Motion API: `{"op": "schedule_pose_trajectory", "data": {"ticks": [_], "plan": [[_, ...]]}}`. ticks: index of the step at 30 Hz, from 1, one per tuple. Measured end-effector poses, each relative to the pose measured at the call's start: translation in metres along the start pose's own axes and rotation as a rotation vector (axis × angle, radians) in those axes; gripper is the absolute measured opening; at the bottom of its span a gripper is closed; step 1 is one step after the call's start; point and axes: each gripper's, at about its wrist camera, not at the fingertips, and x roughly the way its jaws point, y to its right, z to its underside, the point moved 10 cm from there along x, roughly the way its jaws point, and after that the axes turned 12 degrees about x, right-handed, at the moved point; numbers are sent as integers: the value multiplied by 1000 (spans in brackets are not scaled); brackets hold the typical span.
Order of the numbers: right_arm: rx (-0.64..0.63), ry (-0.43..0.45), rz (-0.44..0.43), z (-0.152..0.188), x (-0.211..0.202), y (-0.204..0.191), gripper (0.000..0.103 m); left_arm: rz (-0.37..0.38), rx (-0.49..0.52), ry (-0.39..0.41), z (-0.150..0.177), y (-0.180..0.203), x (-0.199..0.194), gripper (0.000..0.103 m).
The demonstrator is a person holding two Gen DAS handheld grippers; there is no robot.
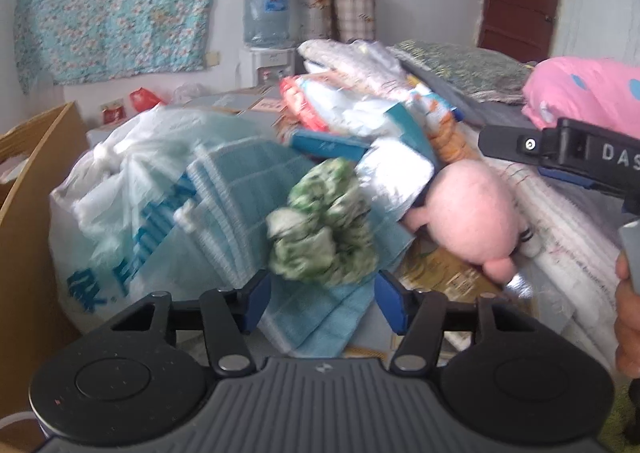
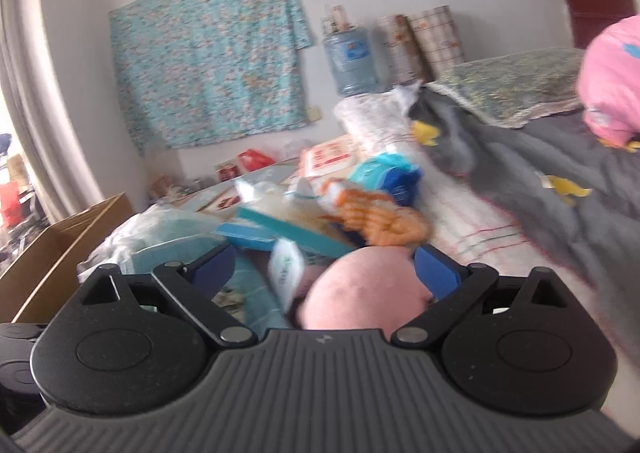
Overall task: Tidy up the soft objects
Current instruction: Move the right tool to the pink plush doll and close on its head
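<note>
The green-and-white scrunchie lies on a folded teal towel at the heap's centre, just ahead of the left gripper, whose blue pads stand apart at either side of its near edge without pressing on it. At three o'clock from it sits a pink plush toy. The right gripper (its view is blurred) has its jaws spread wide around that plush, not clamping. At nine o'clock lies a white plastic bag, beyond it a cardboard box.
</note>
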Motion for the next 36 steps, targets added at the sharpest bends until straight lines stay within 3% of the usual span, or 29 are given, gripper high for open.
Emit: {"op": "schedule_pose_trajectory", "data": {"ticks": [8,12,19,23,28,30,36], "plan": [[-17,-137,-140,26,24,-48,74,-25,-77,-64,24,-25,7,44],[-24,-170,-148,31,29,-57,68,-13,-78,-49,22,-27,4,43],[-138,-59,37,16,10,-31,70,49,-18,-11,14,-6,2,43],[-204,-96,111,21,16,-12,85,76,-8,-15,14,4,5,43],[-291,-136,178,37,36,-2,87,87,-8,-23,15,7,4,43],[-317,-139,225,41,42,3,83,91,-13,-23,16,8,4,43],[-151,-112,156,30,30,19,75,101,-19,-12,15,8,-3,43]]}}
